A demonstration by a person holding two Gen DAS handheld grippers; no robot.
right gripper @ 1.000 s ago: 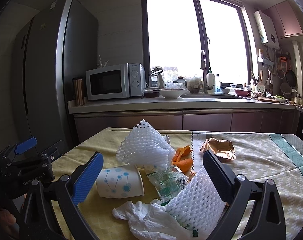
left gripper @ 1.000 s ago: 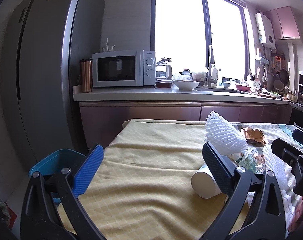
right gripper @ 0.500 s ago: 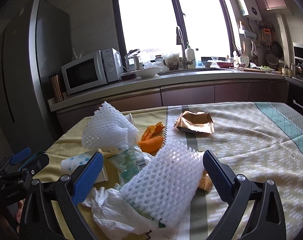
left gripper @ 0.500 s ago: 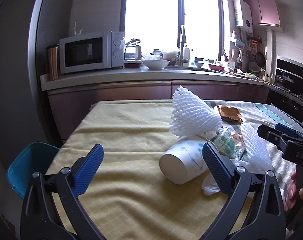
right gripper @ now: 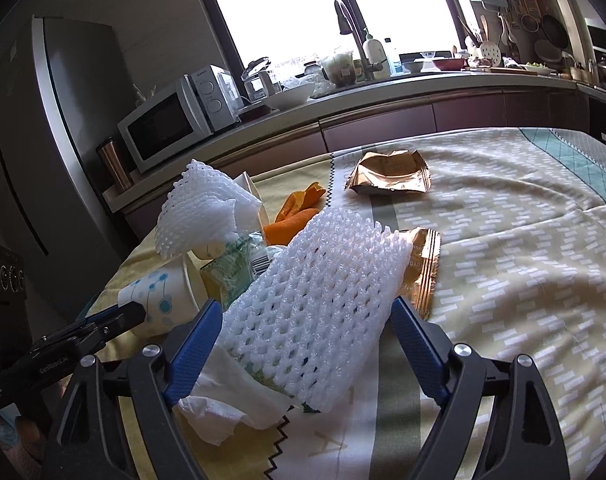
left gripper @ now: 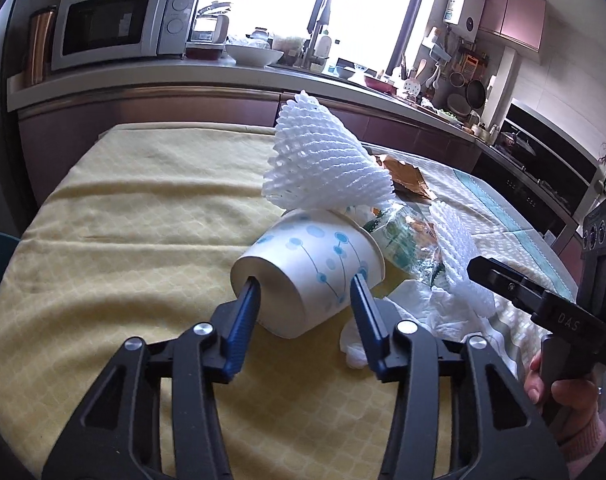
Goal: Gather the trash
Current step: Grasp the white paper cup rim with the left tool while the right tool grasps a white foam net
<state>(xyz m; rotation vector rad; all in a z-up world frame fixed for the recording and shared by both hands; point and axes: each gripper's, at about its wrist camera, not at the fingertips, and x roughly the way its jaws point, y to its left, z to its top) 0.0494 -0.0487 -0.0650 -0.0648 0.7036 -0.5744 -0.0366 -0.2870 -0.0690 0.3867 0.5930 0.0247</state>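
Left wrist view: left gripper (left gripper: 305, 292) closing narrowly around, apparently touching, the tipped paper cup (left gripper: 309, 270) at frame centre, beneath the white foam net (left gripper: 323, 164), with "DAS" reading on the right gripper body at lower right. Right wrist view: right gripper (right gripper: 307, 330) straddling the foam sleeve (right gripper: 319, 304) at lower centre, fingers wide and not yet pinching; gold wrapper (right gripper: 389, 176), orange peel (right gripper: 297, 210) and tissue (right gripper: 227, 398) lying uncollected on the tablecloth (right gripper: 503, 240), suggesting collection barely starting.
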